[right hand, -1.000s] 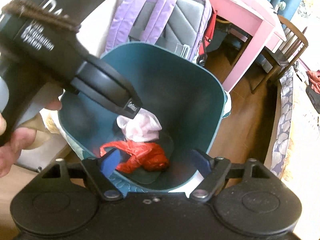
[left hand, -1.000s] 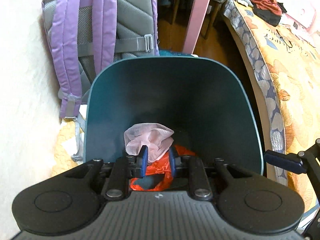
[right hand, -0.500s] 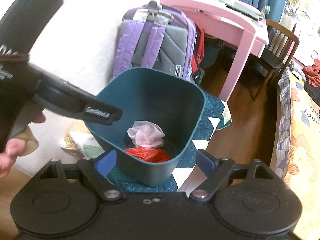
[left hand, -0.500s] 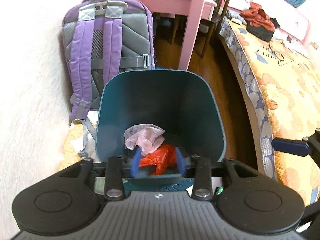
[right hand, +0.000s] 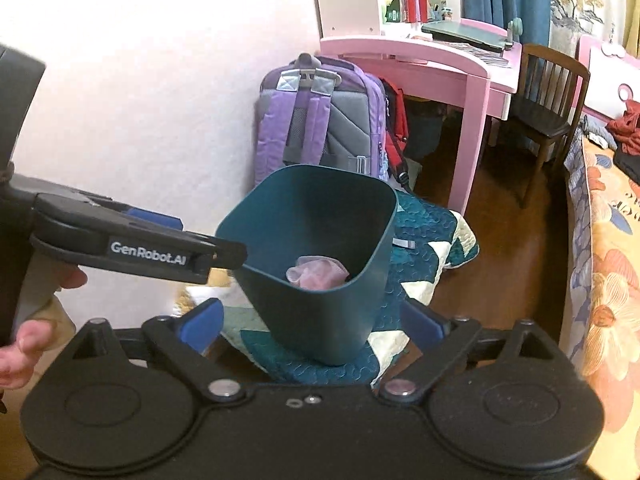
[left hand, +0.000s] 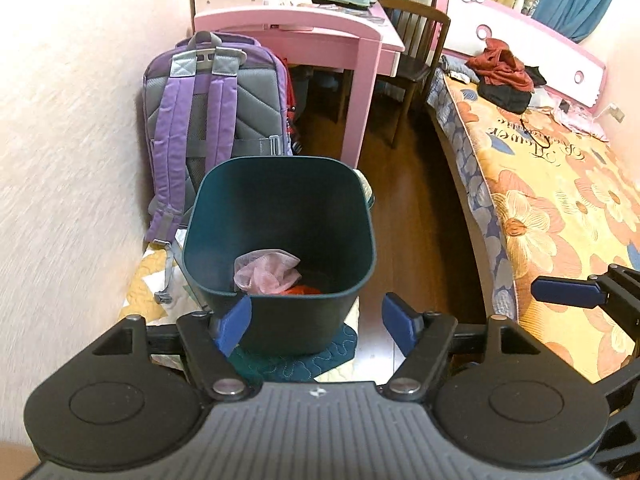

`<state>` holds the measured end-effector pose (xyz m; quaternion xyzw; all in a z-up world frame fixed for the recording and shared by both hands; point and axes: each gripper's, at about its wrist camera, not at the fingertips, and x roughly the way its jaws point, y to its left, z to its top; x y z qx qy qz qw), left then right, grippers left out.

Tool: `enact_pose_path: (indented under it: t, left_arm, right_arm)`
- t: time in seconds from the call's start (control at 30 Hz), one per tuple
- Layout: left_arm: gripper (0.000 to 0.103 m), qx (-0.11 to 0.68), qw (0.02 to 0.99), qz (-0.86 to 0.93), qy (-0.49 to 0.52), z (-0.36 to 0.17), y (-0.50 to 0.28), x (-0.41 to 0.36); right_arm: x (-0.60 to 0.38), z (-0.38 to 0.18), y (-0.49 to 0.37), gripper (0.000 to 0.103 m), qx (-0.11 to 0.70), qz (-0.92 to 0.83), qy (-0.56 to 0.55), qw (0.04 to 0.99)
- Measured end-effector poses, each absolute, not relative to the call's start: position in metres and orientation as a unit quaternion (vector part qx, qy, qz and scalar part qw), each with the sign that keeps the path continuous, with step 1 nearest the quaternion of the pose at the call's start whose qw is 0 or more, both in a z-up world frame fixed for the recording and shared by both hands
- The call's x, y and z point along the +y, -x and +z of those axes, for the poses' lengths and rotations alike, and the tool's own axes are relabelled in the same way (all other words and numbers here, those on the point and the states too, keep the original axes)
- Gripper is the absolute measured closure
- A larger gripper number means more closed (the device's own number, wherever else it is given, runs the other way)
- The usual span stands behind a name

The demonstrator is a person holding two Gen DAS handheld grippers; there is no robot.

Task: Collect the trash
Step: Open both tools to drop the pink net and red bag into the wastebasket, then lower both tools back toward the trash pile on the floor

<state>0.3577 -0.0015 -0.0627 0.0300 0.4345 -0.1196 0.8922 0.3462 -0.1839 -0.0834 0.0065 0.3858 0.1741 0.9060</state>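
A dark teal trash bin (left hand: 280, 312) stands on a quilted mat; it also shows in the right wrist view (right hand: 320, 320). Inside lie a crumpled pink net-like wad (left hand: 266, 272) (right hand: 318, 273) and a red plastic bag (left hand: 302, 290) under it. My left gripper (left hand: 318, 326) is open and empty, held above and in front of the bin. My right gripper (right hand: 314, 322) is open and empty, also above and in front of the bin. The left gripper's body (right hand: 136, 246) shows at the left of the right wrist view.
A purple and grey backpack (left hand: 212, 120) leans on the wall behind the bin. A pink desk (left hand: 316, 36) and a wooden chair (left hand: 416, 60) stand further back. A bed with a floral cover (left hand: 560, 200) runs along the right, with clothes (left hand: 504, 76) on it.
My left gripper opened and let go of the pink wad in the bin. Both grippers pulled back and up, out of the bin.
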Motion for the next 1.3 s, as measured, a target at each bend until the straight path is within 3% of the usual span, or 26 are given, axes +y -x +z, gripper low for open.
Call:
enact_pose_path:
  t: [0.17, 0.57, 0.63, 0.7, 0.73, 0.97, 1.3]
  left_arm:
    - [0.025, 0.427, 0.896, -0.118, -0.027, -0.063, -0.332, -0.012]
    - [0.019, 0.435, 0.886, -0.155, -0.030, -0.092, -0.286, -0.039]
    - [0.014, 0.444, 0.880, -0.165, -0.026, -0.103, -0.282, -0.044]
    - [0.000, 0.452, 0.875, -0.172, -0.022, -0.117, -0.279, -0.049]
    - [0.000, 0.457, 0.872, -0.175, -0.019, -0.125, -0.278, -0.052]
    - [0.000, 0.512, 0.839, -0.182, -0.033, -0.207, -0.278, -0.076]
    - [0.000, 0.580, 0.790, -0.180, -0.081, -0.377, -0.278, -0.100]
  right_arm:
    - [-0.208, -0.086, -0.322, 0.000, 0.380, 0.178, -0.024, 0.907]
    - [-0.268, -0.109, -0.267, 0.000, 0.354, 0.172, -0.075, 0.916]
    - [-0.279, -0.117, -0.260, 0.000, 0.355, 0.165, -0.083, 0.916]
    - [-0.291, -0.129, -0.251, 0.000, 0.360, 0.151, -0.092, 0.916]
    - [-0.296, -0.136, -0.247, 0.000, 0.365, 0.144, -0.095, 0.915]
    - [-0.326, -0.213, -0.227, 0.000, 0.427, 0.098, -0.127, 0.890]
    - [-0.341, -0.364, -0.217, 0.000, 0.495, 0.032, -0.116, 0.860]
